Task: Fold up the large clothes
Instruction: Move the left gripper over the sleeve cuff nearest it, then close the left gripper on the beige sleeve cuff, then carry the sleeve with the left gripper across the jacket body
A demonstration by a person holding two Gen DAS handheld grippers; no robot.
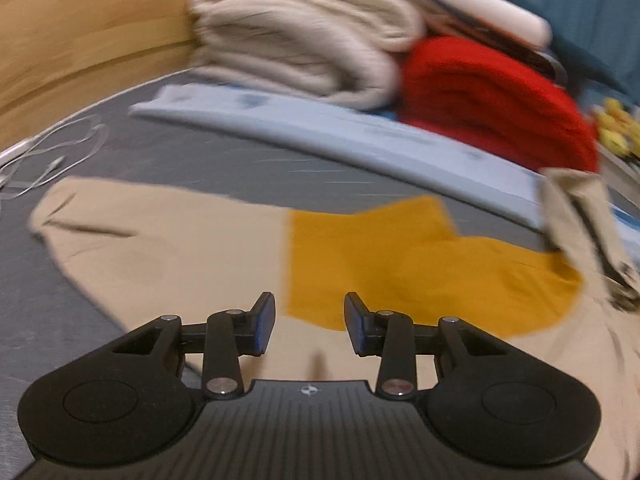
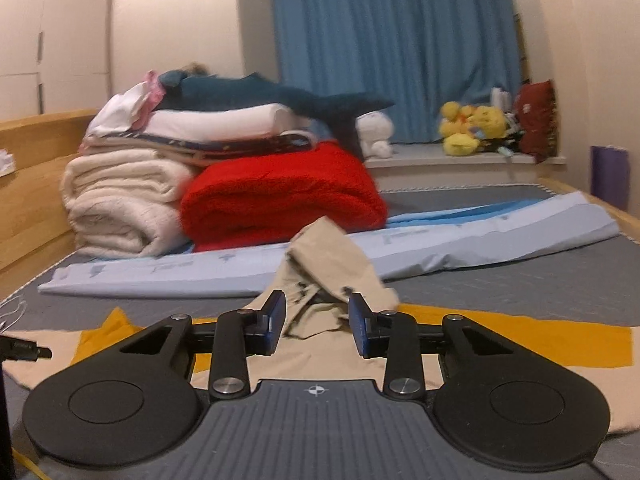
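Left gripper hung spread and empty over beige-and-mustard garment lying on grey bed; right gripper straddled a raised beige fold, seemingly unpinched; folding barely begun, most remaining.

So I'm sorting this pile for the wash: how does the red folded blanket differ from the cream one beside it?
The red blanket is bright red with a fuzzy pile; the cream blanket is pale off-white with a flatter, ribbed look. The cream blanket carries a stack of other folded bedding on top, which only partly overlaps the red blanket. The cream blanket sits by the wooden bed frame; the red one lies further in. Both are folded into thick bundles, touching each other.
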